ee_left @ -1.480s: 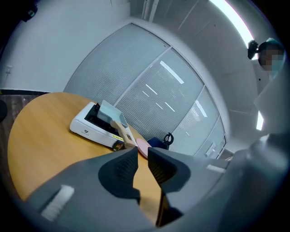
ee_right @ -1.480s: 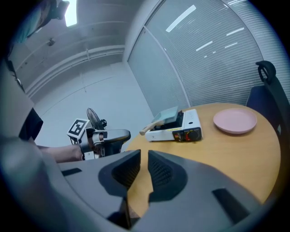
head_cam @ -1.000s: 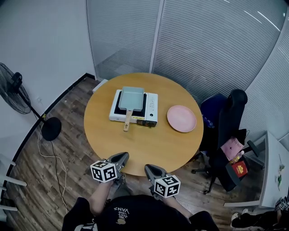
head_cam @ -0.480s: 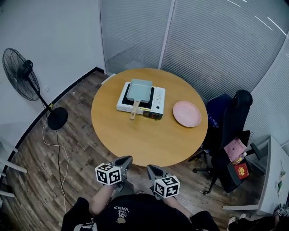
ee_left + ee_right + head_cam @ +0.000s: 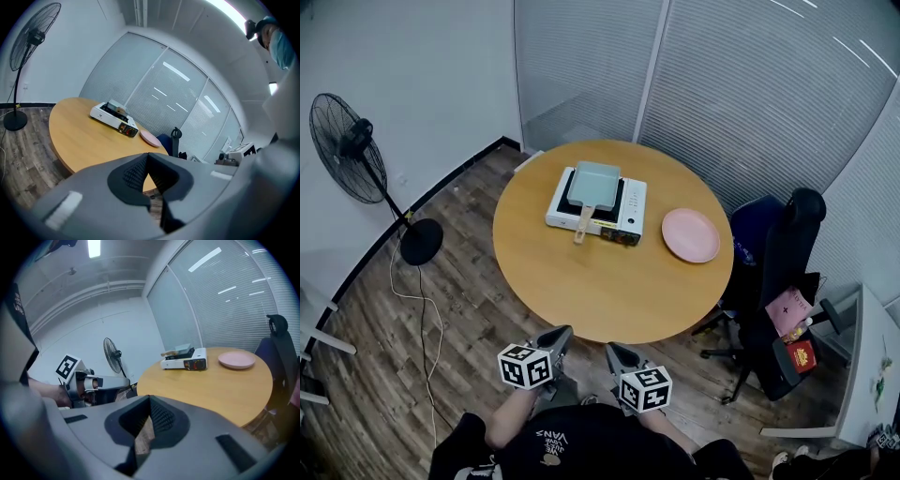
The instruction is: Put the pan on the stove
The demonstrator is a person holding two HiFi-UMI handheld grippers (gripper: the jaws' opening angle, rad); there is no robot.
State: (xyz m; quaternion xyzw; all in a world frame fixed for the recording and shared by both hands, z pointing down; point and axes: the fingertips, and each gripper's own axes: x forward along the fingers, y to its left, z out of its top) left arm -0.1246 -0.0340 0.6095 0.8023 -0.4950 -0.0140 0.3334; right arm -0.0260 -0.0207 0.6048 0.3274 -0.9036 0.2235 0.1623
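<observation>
At desk's 12 o'clock: pan on stove, both grippers off the desk at 6 o'clock.

Pan (image 5: 593, 182) sits on the stove (image 5: 633, 202), with its wooden handle (image 5: 581, 227) pointing to 6 o'clock and overhanging the stove's front. Plate (image 5: 691, 234) lies at the stove's 3 o'clock, apart from it. Left gripper (image 5: 560, 331) and right gripper (image 5: 613, 349) hang side by side beyond the desk (image 5: 600, 286) edge, near the person's body. The jaws of each are pressed together, with nothing between them. Judgement: placement looks done, so the step in hand is check and stand-off. To do it well, hold both grippers clear of the handle, since a knock there would swing the pan askew. If re-centring is wanted, pinch the handle near its root and slide, not lift.
</observation>
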